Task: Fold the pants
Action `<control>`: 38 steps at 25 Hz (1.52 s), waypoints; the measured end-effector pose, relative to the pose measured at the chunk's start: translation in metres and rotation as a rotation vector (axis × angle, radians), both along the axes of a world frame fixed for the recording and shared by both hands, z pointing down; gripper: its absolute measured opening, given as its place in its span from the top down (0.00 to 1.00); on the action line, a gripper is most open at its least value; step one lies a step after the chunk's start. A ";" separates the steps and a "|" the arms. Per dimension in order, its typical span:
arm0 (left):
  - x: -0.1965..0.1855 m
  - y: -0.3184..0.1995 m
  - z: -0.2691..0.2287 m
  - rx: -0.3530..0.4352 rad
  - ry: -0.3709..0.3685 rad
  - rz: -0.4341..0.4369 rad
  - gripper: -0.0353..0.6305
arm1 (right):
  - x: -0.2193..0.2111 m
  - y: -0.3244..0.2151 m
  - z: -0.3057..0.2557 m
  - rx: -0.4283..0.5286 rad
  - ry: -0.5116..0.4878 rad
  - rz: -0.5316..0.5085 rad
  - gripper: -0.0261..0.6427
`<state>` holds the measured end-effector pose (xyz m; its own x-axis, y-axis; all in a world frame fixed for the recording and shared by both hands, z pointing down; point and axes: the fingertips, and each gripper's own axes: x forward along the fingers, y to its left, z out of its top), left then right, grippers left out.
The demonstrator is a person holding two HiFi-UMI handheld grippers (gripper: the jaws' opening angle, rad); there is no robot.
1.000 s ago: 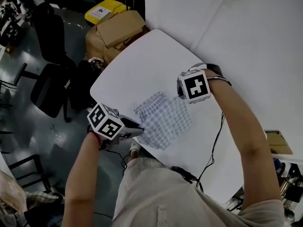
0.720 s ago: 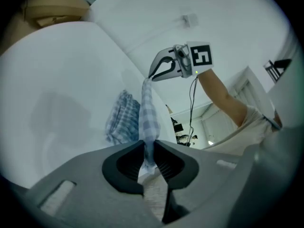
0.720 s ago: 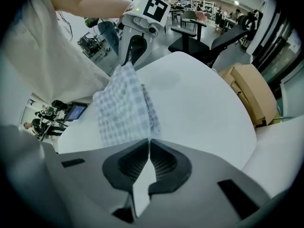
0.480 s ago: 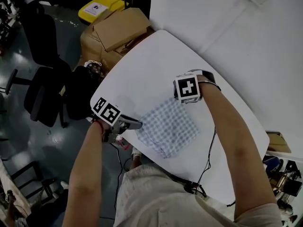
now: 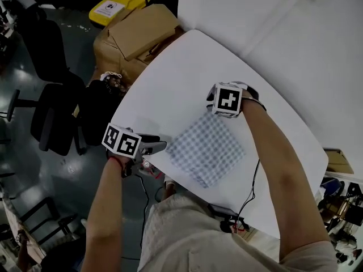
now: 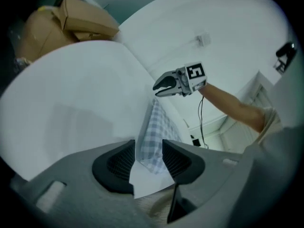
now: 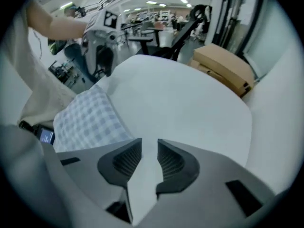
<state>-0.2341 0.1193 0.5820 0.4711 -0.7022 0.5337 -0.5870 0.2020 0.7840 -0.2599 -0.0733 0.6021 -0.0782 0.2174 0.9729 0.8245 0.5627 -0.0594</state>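
Our white table (image 5: pixel 170 78) carries the folded checked pants (image 5: pixel 207 148), lying between both grippers. Our left gripper (image 6: pixel 148 151) has just been opening, with a pants corner loose in its gap. Our right gripper (image 7: pixel 149 152) has been opening too and is empty, with the pants just beside it.

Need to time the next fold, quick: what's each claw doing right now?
Left claw: open, just opened; pants edge lies between the jaws, not gripped.
Right claw: open, just opened; only bare table between the jaws.
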 end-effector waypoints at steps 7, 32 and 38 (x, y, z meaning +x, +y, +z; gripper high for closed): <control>0.040 0.016 -0.007 -0.097 -0.024 -0.233 0.76 | 0.008 0.003 -0.053 -0.380 -0.128 0.402 0.75; 0.029 0.019 0.013 -0.092 0.212 -0.770 0.92 | 0.217 0.023 -0.004 -0.430 -0.071 0.780 0.75; 0.027 0.027 0.031 -0.127 0.229 -0.812 0.92 | 0.234 0.026 0.021 -0.264 -0.050 0.669 0.72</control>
<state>-0.2072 0.1464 0.6127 -0.0465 -0.8102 0.5843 -0.0517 0.5861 0.8086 -0.0256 -0.0476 0.6231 -0.3196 0.3348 0.8864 0.3138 0.9201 -0.2344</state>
